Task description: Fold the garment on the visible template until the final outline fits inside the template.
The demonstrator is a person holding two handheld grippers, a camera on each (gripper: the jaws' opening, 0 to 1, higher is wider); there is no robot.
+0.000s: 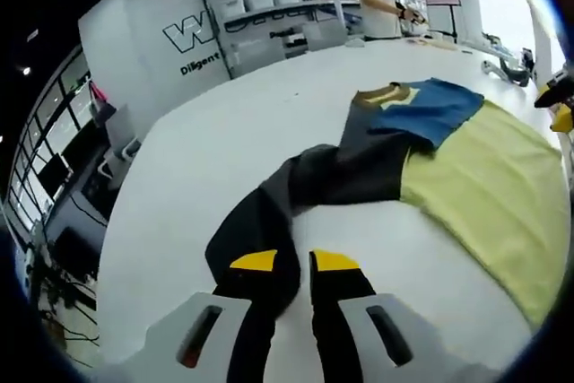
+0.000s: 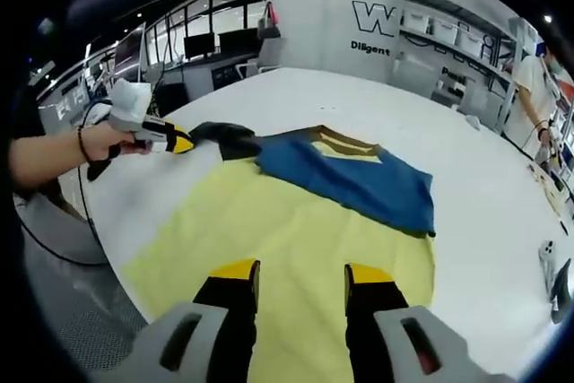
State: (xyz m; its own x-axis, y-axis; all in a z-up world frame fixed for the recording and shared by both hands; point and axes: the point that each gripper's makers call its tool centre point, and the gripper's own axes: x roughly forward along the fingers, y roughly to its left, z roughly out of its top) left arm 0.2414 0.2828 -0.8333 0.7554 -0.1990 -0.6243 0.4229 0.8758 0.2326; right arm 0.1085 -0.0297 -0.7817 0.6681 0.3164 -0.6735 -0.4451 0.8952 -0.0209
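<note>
Your left gripper (image 1: 294, 262) is clenched on the garment's dark sleeve (image 1: 260, 230), pulled out past the yellow template (image 2: 269, 230) across the white table (image 1: 224, 141). The blue garment (image 2: 354, 177) lies over the template's far end, collar just beside its edge. Your right gripper (image 2: 301, 277) hovers over the template's near end, jaws spread and holding nothing, apparently clear of the surface.
</note>
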